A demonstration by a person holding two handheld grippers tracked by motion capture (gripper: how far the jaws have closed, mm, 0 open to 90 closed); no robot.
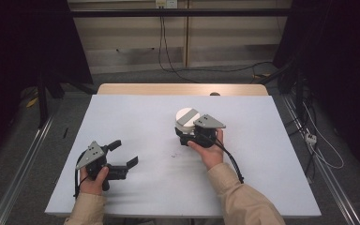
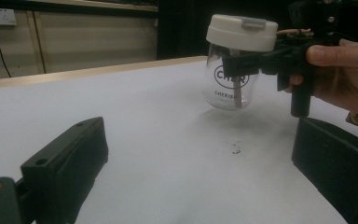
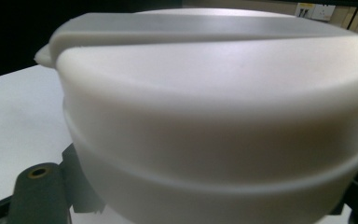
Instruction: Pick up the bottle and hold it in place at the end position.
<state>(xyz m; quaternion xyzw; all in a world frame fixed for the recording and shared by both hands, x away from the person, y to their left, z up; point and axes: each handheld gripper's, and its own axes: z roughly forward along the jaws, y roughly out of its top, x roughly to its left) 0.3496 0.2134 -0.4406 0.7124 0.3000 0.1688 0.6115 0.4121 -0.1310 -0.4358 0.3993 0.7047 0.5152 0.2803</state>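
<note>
A clear glass jar with dark lettering wears a wide white lid crossed by a grey strip. My right gripper is shut on the jar just under the lid, and in the left gripper view the jar seems to hang slightly off the white table. Seen from the right gripper view, the lid looms close, with one black finger at the lower left. My left gripper rests near the front left of the table, open, nothing between its fingers.
A small dark smudge marks the table between the two hands. A wooden edge runs along the back. Cables and metal rails lie on the floor to either side.
</note>
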